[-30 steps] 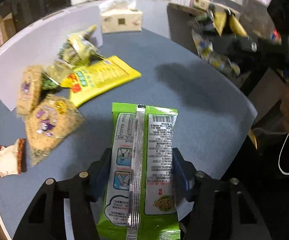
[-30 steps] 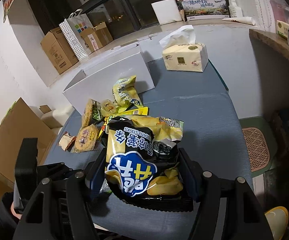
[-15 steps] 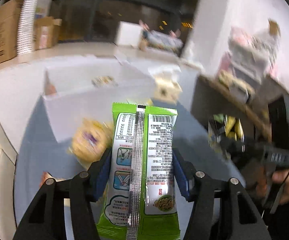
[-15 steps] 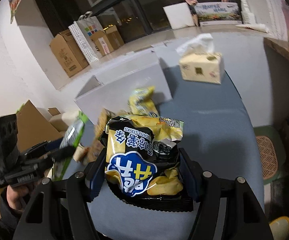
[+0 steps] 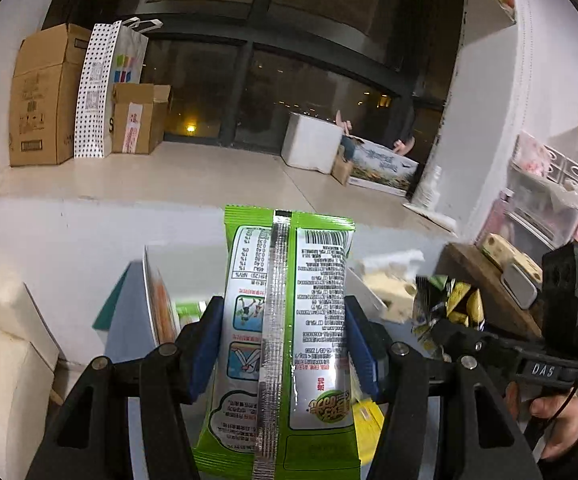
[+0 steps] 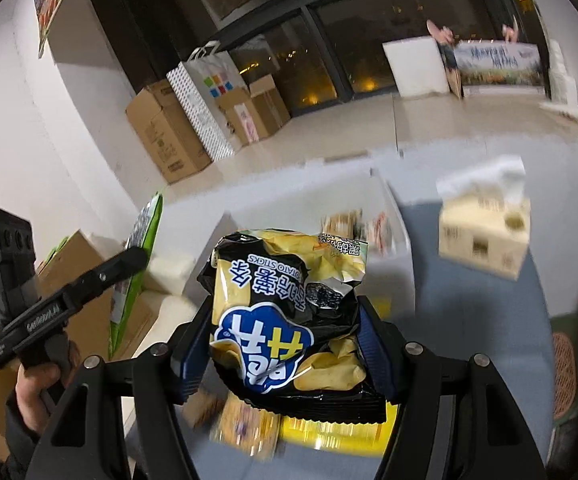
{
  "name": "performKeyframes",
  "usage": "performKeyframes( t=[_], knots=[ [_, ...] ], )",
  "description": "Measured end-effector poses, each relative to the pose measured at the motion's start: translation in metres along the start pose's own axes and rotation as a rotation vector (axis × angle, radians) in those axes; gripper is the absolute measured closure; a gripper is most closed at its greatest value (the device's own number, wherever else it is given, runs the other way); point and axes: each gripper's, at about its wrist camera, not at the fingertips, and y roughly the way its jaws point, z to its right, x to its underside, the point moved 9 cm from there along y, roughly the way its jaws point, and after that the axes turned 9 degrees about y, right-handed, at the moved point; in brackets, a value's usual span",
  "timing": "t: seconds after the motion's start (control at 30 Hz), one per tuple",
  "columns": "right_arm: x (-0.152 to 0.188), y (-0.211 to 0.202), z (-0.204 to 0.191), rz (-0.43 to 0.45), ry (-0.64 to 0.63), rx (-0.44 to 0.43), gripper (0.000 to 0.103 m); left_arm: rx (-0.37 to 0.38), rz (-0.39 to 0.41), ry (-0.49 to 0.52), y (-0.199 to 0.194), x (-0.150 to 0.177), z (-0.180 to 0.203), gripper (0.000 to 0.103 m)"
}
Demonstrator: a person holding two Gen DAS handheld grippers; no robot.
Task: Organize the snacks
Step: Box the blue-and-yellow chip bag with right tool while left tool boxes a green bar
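Two snack packets aloft at once, mid-carry toward the white box (image 6: 309, 200) at the centre of the right wrist frame. Left claw (image 5: 285, 344) clenched on a green packet (image 5: 285, 320), held upright with its silver back seam facing the lens, filling the lower centre of the left wrist frame. Right claw (image 6: 285, 340) clamped on a black-and-yellow potato stick bag (image 6: 285, 312), crumpled between the blue pads, low in the centre of the right wrist frame. Box open-topped on the blue-grey tabletop (image 6: 469, 340), a few wrapped snacks visible inside, blurred. Tissue box (image 6: 485, 236) at right of the same frame, standing apart from the white box. More packets, yellow among them, lying on the tabletop beneath the bag at the bottom of the frame, too blurred to name. Cardboard cartons (image 5: 45, 96) and a dotted paper bag (image 5: 105, 88) on a ledge by the dark window, upper left of the left wrist frame.

Step in hand, by all appearances: transport of both packets to the box. Next move likely to call for bringing each claw over the open top, lowering clear of the near wall, and releasing one at a time to avoid a clash between the two tools above the opening.
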Motion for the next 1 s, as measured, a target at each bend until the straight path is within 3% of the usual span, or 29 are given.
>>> performKeyframes(
  t=[0.17,0.33,0.43,0.47,0.5,0.6,0.83,1.0],
  knots=[
    [-0.043,0.034,0.003,-0.008,0.01,0.031,0.033,-0.028,-0.033,-0.015,0.045,-0.023,-0.019,0.04],
    [-0.062,0.084,0.017,-0.063,0.023,0.11,0.033,-0.062,-0.102,-0.024,0.09,-0.019,-0.039,0.04],
    [-0.065,0.106,0.026,-0.09,0.001,0.158,0.029,-0.057,-0.161,-0.062,0.11,-0.009,-0.05,0.022],
    [-0.066,0.111,0.028,-0.1,0.002,0.161,0.016,-0.073,-0.185,-0.072,0.117,-0.004,-0.054,0.008],
    [-0.066,0.116,0.03,-0.111,0.002,0.167,0.009,-0.092,-0.204,-0.073,0.123,0.0,-0.059,0.004],
    [-0.071,0.114,0.031,-0.068,-0.019,0.182,0.0,-0.099,-0.225,-0.083,0.128,0.012,-0.066,0.004],
    [-0.066,0.086,0.019,-0.021,-0.053,0.139,0.0,-0.089,-0.212,-0.107,0.107,0.021,-0.069,0.001],
    [-0.048,0.049,0.0,0.017,-0.1,0.083,0.0,-0.093,-0.157,-0.039,0.065,0.022,-0.054,0.0]
  ],
)
